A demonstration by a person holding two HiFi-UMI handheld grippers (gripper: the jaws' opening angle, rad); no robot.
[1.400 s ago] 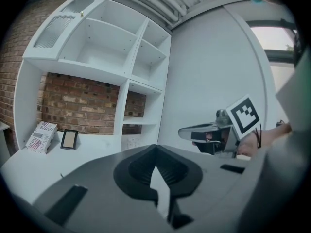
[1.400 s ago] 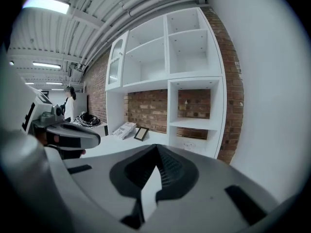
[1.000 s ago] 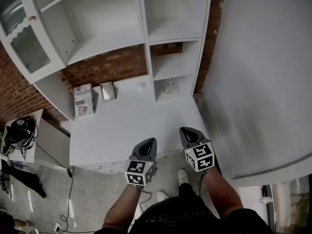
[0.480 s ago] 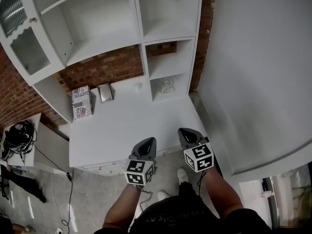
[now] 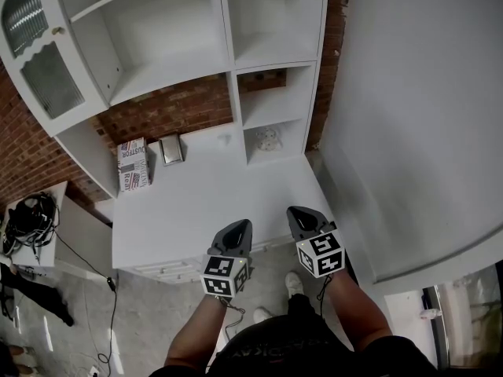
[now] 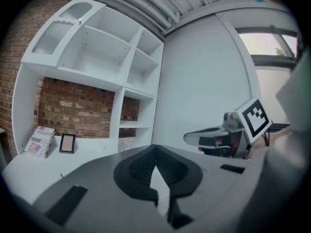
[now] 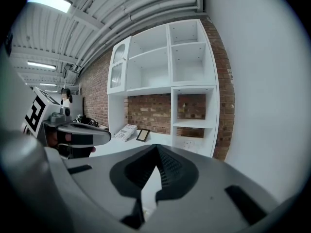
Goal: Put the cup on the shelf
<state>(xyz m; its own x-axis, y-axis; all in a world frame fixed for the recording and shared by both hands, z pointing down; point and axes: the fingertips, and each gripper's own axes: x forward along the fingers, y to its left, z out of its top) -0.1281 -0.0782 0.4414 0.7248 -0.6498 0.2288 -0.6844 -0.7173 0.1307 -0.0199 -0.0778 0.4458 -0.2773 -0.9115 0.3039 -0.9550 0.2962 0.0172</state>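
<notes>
Well, the cup [image 5: 269, 138], a small pale patterned thing too small to read closely, sits in the lowest cubby of the white shelf unit [image 5: 173, 67], down at counter level, right of the unit's upright divider. The cubbies above it and the wide shelves to their left hold nothing I can make out. A door with glass panes [image 5: 43, 61] stands open at the unit's left end. Red brick wall [image 5: 169, 108] shows behind the counter and through the open backs of the lower cubbies. On the white counter [image 5: 204, 203], against the brick, a printed box [image 5: 134, 163] stands beside a small picture frame [image 5: 170, 149], both well left of the cup. A big plain white wall [image 5: 424, 116] closes the right side. Below, the grey floor [image 5: 149, 320] carries a loose cable, and a side table [image 5: 55, 234] at far left bears a dark tangle. My left gripper [image 5: 240, 226] and right gripper [image 5: 301, 212] hover at the counter's near edge, well apart from the cup, each with its jaws pressed together on nothing.
</notes>
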